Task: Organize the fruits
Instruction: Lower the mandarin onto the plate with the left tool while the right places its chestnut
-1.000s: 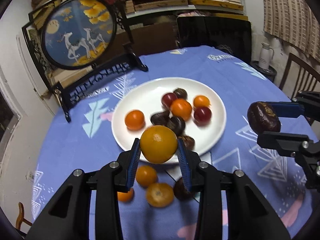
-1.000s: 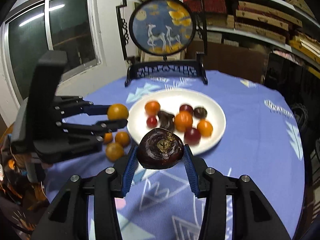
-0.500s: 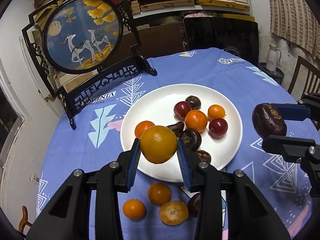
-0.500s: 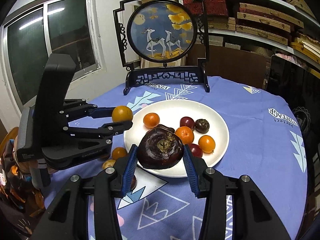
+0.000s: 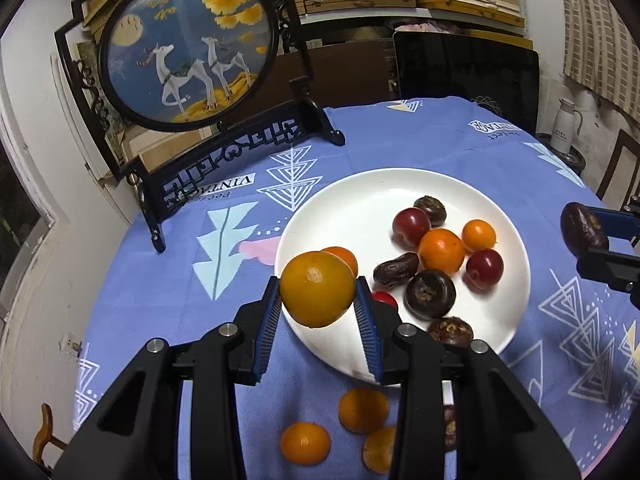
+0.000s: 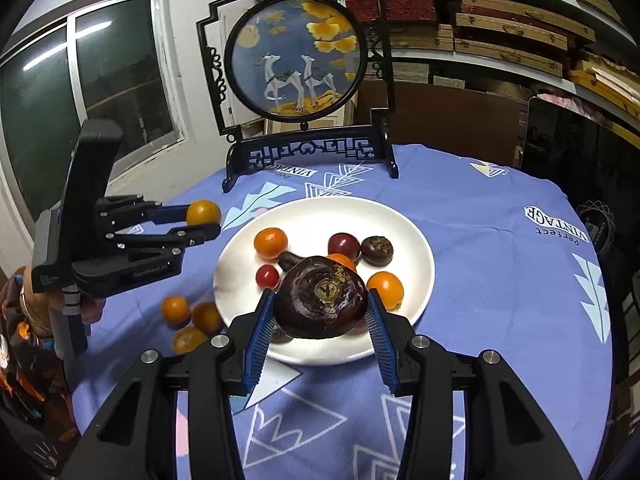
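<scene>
One blue cloth point(image 6: 500, 216) fills the frame, a framed deer screen point(image 6: 296, 60) at upper centre. The white plate point(image 5: 360, 200), centre, holds mixed fruit. Left gripper point(image 5: 318, 306) clamps an orange point(image 5: 317, 294) over the plate's left rim; right gripper point(image 6: 322, 320) grips a dark chestnut point(image 6: 321, 302). Three loose oranges point(image 6: 188, 316) lie lower left.

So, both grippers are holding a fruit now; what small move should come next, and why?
Probably move the left gripper forward over the bare near-left part of the white plate, then open. It grips an orange near the plate's rim, and other fruit already lies on the plate. The right gripper, holding a dark fruit, could follow.
</scene>
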The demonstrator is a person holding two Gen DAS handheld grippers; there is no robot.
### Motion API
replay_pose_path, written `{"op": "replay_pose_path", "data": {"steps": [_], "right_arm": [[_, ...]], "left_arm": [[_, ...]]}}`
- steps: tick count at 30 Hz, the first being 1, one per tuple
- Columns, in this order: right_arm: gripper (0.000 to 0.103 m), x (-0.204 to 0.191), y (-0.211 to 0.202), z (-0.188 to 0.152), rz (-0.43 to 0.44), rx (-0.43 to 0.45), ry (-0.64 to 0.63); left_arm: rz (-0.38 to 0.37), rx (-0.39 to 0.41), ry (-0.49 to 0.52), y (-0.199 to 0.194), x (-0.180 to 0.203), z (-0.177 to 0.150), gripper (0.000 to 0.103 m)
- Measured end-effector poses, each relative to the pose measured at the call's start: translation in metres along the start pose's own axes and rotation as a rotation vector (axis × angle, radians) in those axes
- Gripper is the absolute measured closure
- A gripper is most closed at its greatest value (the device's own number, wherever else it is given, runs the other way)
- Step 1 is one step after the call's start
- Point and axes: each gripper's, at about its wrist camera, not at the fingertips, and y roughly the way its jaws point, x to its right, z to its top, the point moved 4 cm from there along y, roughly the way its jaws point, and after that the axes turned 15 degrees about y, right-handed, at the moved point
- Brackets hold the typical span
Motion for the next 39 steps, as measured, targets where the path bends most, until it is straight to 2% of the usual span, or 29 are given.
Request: {"op": "replay_pose_path", "data": {"steps": [17, 30, 39], "right_arm": [[0.057, -0.007, 0.058, 0.033, 0.068, -0.007, 0.048], [0.057, -0.010, 0.101, 0.061, 0.037, -0.019, 0.060], [0.057, -0.003, 0.115, 0.070, 0.023, -0.019, 0.094]], "left_arm": [[-0.014, -0.015, -0.003, 0.047, 0.009, 0.033, 0.067], [0.009, -0.056, 0.007, 0.081, 0.005, 0.046, 0.067], [0.018, -0.073, 0.008, 0.096, 0.005, 0.048, 0.066]]}}
